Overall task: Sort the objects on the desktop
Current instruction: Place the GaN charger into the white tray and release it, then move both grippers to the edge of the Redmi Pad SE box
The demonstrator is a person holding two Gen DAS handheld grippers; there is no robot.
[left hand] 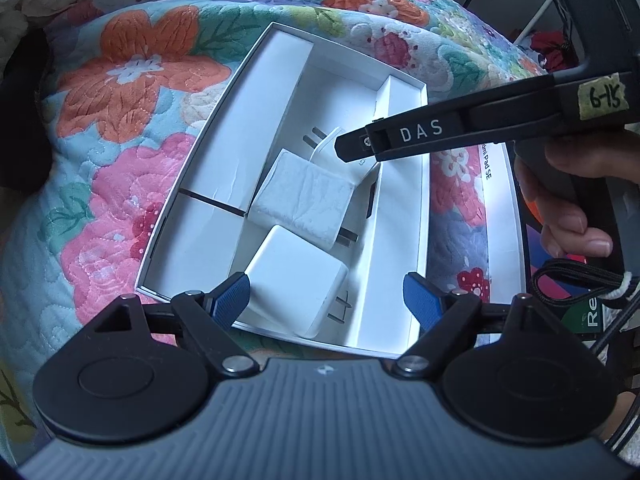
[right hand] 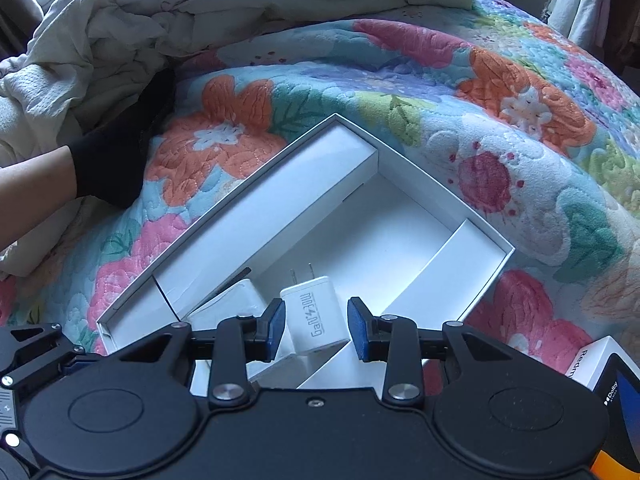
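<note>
Much of the white box [left hand: 404, 216] was cut off by the gripper bodies in both views, and its near edge could not be followed. In the left wrist view, the third charger [left hand: 334, 148] was largely covered by the arm of the right gripper [left hand: 352, 148], so only its prongs and a white corner were seen there. In the right wrist view the same charger [right hand: 316, 316], printed "GaN 30W", was seen between the blue pads [right hand: 276, 328], which stood apart on either side of it; whether they touched it could not be told. The left gripper [left hand: 326, 300] was held wide open at the box's near end, with a plain white charger [left hand: 296, 292] just beside its left pad [left hand: 234, 296]. A second charger wrapped in white film [left hand: 308, 200] lay in the middle compartment, touching the plain one. A hand [left hand: 568, 200] was seen on the right gripper's handle. A printed box lid [left hand: 500, 200] lay beside the box on the floral quilt [left hand: 120, 120], its lettering only partly readable. Crumpled pale bedding [right hand: 120, 40] was seen beyond.
</note>
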